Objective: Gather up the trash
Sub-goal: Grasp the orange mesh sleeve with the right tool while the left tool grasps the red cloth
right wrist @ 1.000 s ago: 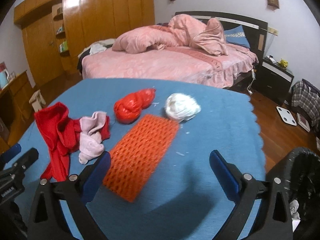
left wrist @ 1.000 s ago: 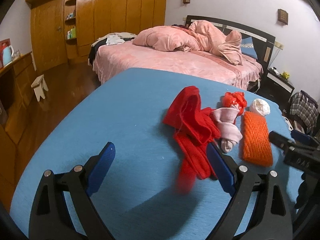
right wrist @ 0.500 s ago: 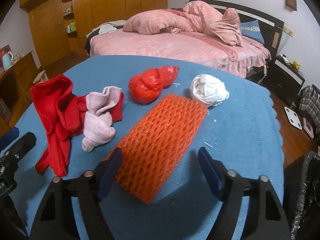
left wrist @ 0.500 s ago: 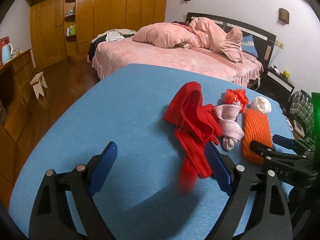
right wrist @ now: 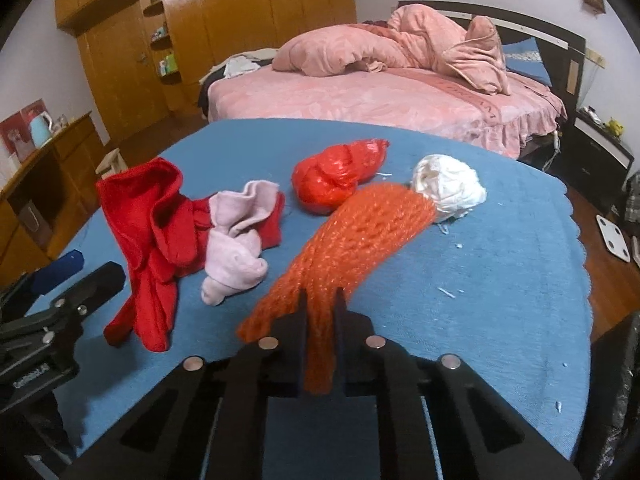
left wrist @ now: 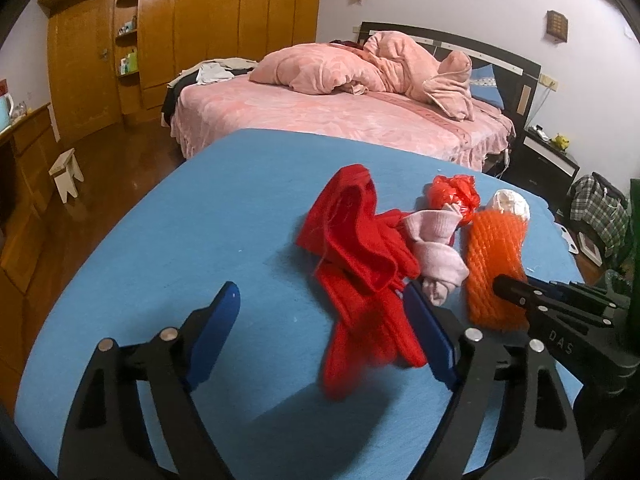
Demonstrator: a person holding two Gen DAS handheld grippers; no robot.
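An orange foam net sleeve lies on the blue table; my right gripper is shut on its near end, which bunches between the jaws. It also shows in the left wrist view. Behind it lie a red crumpled plastic bag and a white paper wad. A red cloth and a pink sock lie to the left. My left gripper is open and empty, its jaws astride the red cloth's near end.
A black trash bag hangs at the table's right edge. A pink bed stands behind the table, a wooden wardrobe at the back left, and a dark nightstand to the right. Small white scraps dot the table.
My right gripper moved forward onto the orange net and shut on its near end, bunching it. My left gripper stayed open and moved only slightly.
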